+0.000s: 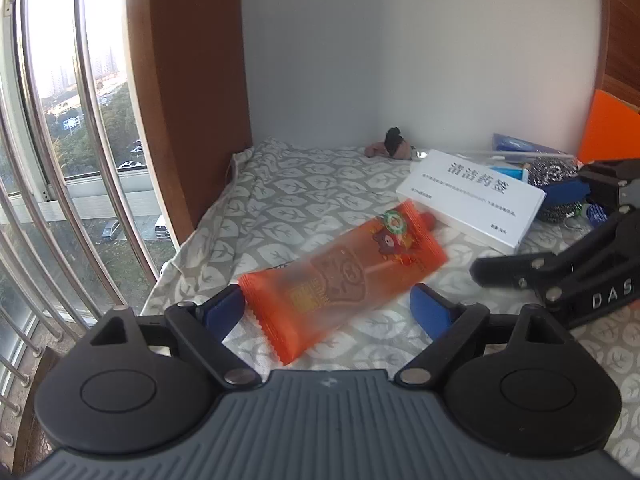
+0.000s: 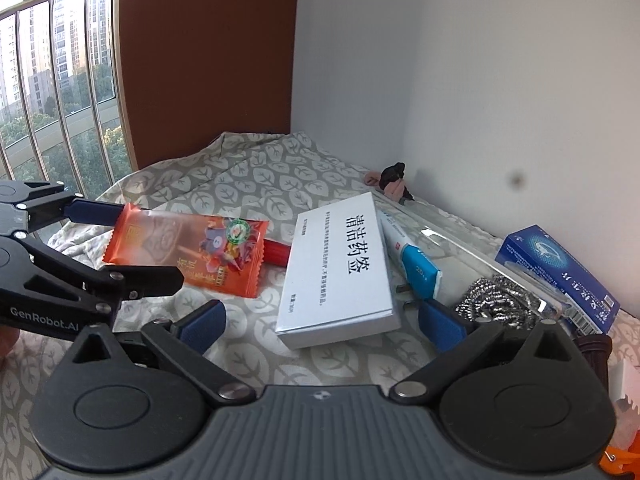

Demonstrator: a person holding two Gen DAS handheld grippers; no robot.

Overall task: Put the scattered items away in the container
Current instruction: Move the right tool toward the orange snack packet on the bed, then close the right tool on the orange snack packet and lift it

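Note:
An orange snack packet point(image 1: 344, 280) lies on the leaf-patterned cloth point(image 1: 288, 192). My left gripper point(image 1: 332, 312) is open, its blue pads either side of the packet's near end; it is not clamped. The packet also shows in the right wrist view point(image 2: 192, 248), with the left gripper point(image 2: 120, 248) around it. My right gripper point(image 2: 324, 324) is open and empty, just in front of a white box with black Chinese text point(image 2: 340, 264). The white box also shows in the left wrist view point(image 1: 472, 200). An orange container point(image 1: 608, 128) stands at the far right.
A steel scourer point(image 2: 496, 308), a blue box point(image 2: 560, 276), a blue-white tube point(image 2: 412, 256) and a clear strip lie right of the white box. A small pink-black item point(image 2: 392, 184) sits by the wall corner. Window bars point(image 1: 80, 160) are at left.

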